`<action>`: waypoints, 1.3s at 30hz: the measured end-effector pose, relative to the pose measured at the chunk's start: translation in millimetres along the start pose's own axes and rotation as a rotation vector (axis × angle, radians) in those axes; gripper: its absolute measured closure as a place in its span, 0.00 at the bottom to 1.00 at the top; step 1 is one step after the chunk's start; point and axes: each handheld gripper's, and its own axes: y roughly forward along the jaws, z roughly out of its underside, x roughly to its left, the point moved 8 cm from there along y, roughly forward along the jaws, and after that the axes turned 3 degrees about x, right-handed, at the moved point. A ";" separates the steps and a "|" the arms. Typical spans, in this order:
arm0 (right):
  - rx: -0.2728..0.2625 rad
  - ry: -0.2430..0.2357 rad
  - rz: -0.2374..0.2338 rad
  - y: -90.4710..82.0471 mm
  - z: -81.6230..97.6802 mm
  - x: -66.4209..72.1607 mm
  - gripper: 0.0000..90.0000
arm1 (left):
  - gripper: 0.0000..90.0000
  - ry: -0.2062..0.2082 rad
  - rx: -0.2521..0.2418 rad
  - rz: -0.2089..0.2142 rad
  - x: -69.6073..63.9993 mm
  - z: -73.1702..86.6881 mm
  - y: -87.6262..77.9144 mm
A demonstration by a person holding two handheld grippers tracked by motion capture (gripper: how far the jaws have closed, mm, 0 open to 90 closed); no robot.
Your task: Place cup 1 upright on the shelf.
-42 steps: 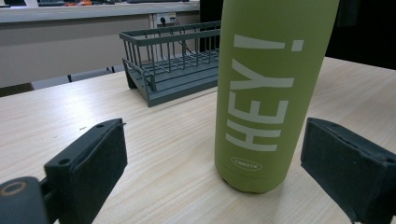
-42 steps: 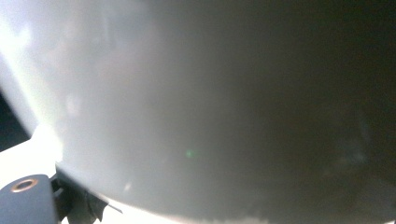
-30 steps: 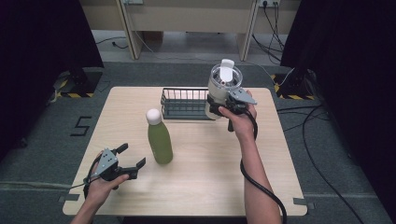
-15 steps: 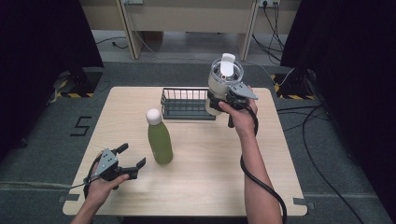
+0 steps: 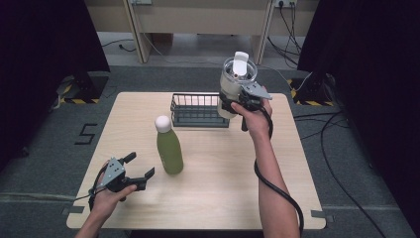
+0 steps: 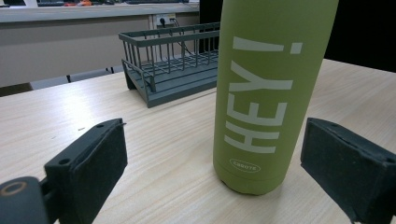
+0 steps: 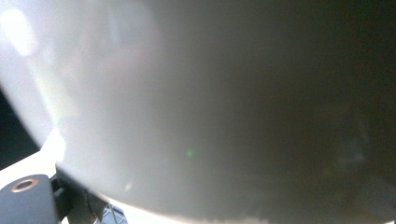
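Note:
A green bottle (image 5: 169, 148) with a white cap stands upright at the table's front middle; in the left gripper view the green bottle (image 6: 271, 93) reads "HEY!". My left gripper (image 5: 140, 165) rests low at the front left, open, its pads (image 6: 93, 158) apart and short of the bottle. A white lidded cup (image 5: 233, 87) hangs in the air over the right end of the wire basket (image 5: 198, 110). My right gripper (image 5: 229, 105) is shut on its side. In the right gripper view the cup's pale wall (image 7: 210, 102) sits close against the lens.
The dark wire basket (image 6: 163, 70) stands empty at the table's back middle. Light wood table (image 5: 218, 198) has bare room at the front right. A cable trails from the right gripper down along the forearm.
The right hand has raised the white cup a little. The left gripper and the green bottle have stayed where they were.

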 end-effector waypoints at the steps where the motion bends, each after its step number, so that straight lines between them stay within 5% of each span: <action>1: 0.003 -0.001 0.000 1.4 -0.8 0.1 0.11 | 0.07 0.000 0.000 0.000 0.0 -0.1 -0.1; 39: 0.021 0.011 0.000 41.4 -22.6 7.3 0.11 | 0.07 -0.009 -0.002 -0.002 2.1 0.8 -1.0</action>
